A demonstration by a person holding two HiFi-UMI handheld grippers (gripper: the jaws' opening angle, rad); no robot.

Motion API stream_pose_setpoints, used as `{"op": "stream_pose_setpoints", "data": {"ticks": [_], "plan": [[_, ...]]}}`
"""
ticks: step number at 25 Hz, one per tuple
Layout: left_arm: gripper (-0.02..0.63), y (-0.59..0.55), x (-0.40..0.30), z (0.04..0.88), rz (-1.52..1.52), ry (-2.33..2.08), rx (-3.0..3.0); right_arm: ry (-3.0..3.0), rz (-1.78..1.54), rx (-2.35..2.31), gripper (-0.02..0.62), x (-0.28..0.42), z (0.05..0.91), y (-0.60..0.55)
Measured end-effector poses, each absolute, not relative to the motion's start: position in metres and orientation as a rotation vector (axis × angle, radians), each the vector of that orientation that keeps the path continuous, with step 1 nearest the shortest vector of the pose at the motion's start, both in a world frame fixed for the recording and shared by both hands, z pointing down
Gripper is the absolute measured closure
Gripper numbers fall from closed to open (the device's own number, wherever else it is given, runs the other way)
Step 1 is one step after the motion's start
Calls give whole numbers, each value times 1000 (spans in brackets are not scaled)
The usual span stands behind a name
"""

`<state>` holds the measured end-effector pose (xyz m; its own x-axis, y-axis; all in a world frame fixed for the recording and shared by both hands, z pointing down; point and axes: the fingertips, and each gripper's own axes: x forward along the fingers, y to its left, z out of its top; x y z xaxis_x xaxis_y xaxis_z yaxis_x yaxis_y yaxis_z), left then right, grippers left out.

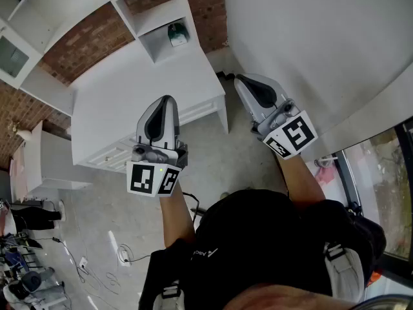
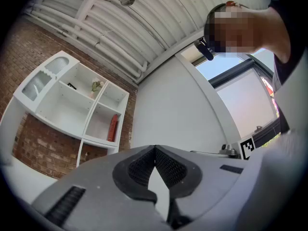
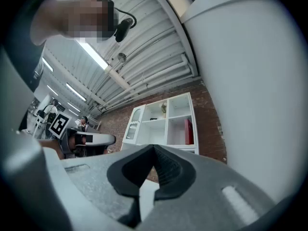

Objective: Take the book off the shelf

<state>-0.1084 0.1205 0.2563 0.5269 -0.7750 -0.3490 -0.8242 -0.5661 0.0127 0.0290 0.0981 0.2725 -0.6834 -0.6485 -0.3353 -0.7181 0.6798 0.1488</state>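
Note:
A red book (image 2: pixel 113 127) stands upright in a lower right compartment of the white wall shelf (image 2: pixel 72 110), far from both grippers. The right gripper view shows the same book (image 3: pixel 188 131) in the shelf (image 3: pixel 159 125). In the head view only the shelf's lower compartments (image 1: pixel 151 18) appear, and the book is not visible there. My left gripper (image 1: pixel 166 99) is held in the air in front of the person, tips together, nothing between them (image 2: pixel 155 148). My right gripper (image 1: pixel 240 80) is beside it, also shut and empty (image 3: pixel 154 147).
A white cabinet (image 1: pixel 129 102) with drawers stands below the shelf against a brick wall (image 1: pixel 87 44). A white wall (image 1: pixel 310 37) runs along the right. A small green object (image 1: pixel 177 35) sits in a low compartment. Cables (image 1: pixel 122 254) lie on the concrete floor.

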Motion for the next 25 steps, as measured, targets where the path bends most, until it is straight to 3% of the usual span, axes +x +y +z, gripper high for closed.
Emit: {"op": "stream_pose_setpoints", "data": {"ticks": [14, 25], "plan": [[607, 125, -160, 261, 513, 1389, -2605, 2637, 332, -1130, 594, -15, 284, 103], [607, 47, -189, 237, 547, 1457, -2530, 2619, 363, -1158, 594, -38, 285, 42]]}}
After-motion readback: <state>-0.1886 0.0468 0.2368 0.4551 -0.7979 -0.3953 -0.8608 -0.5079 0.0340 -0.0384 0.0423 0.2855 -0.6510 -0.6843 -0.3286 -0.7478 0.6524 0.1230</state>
